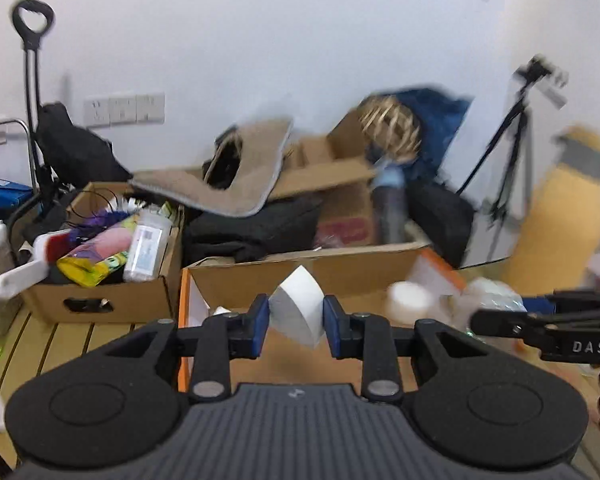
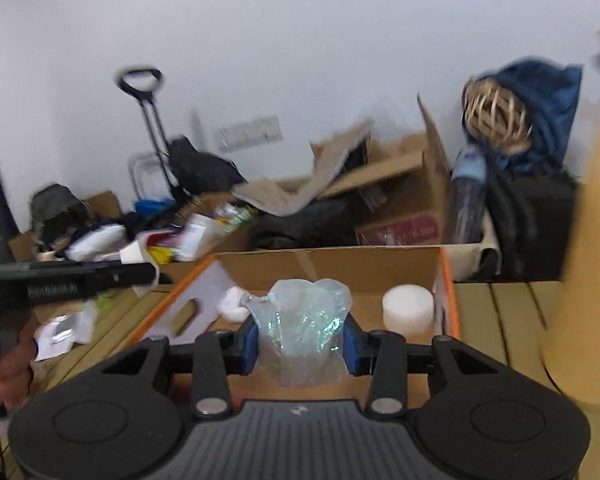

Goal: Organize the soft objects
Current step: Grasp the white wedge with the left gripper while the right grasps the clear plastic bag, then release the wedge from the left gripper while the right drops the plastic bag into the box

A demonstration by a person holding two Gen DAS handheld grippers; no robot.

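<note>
**Both loads poised over the open carton**

The orange-edged carton (image 2: pixel 444 276) lies just ahead of and below both grippers. The left hand-held gripper (image 1: pixel 296 314) pinches a white foam wedge (image 1: pixel 298 308), point up. The right hand-held gripper (image 2: pixel 300 340) pinches a crumpled, glittery clear bag (image 2: pixel 304 320), nearer the white foam roll (image 2: pixel 408 308) inside.

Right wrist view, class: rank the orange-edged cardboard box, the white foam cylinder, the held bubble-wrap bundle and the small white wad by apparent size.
1. Orange-edged cardboard box
2. Bubble-wrap bundle, though nearness to the camera inflates it
3. White foam cylinder
4. Small white wad
</note>
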